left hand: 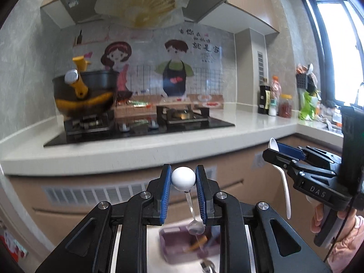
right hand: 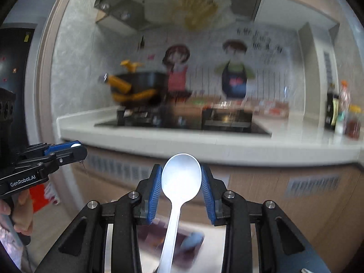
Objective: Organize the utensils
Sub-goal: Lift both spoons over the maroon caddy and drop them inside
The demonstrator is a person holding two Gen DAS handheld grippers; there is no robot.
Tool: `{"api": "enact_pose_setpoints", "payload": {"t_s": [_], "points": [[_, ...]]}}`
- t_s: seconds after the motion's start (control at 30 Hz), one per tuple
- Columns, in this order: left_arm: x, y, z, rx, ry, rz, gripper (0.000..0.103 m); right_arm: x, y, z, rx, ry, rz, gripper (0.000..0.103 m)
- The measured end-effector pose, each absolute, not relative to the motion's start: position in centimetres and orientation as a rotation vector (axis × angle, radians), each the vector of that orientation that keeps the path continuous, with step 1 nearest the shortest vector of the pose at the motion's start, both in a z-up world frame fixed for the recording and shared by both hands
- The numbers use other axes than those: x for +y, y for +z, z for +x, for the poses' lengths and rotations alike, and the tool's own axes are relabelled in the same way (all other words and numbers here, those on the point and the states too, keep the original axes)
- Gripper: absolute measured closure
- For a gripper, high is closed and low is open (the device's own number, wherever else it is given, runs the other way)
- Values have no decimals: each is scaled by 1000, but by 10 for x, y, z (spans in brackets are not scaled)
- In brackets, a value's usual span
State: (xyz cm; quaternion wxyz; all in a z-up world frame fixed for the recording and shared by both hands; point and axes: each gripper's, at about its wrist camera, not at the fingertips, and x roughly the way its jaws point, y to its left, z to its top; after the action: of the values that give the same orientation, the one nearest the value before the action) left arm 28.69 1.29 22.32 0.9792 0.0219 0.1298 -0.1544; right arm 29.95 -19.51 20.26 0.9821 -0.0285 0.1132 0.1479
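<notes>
left tongs clenched on white ball-ended spoon; right tongs grasping white spoon, in front of counter.

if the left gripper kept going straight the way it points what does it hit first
Probably the front edge of the white countertop, just below the black stove. The left gripper, shut on a ball-topped clear spoon, aims there; depth is unclear.

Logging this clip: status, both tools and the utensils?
Left tool shut on ball-topped clear spoon. Right tool shut on white spoon, bowl between the pads. Purple tray below. Nothing in the way.
</notes>
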Motion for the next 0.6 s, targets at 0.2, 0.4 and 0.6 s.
{"api": "enact_pose_setpoints", "payload": {"t_s": [0.2,0.4,0.6], "points": [[15,201,333,314,-326,12,81,-189,180,340,278,280,-48,71],[16,148,378,430,-332,-23,81,-182,126,378,351,280,-37,71],[7,92,403,520,-340,-24,81,-178,71,409,448,268,-13,71]]}}
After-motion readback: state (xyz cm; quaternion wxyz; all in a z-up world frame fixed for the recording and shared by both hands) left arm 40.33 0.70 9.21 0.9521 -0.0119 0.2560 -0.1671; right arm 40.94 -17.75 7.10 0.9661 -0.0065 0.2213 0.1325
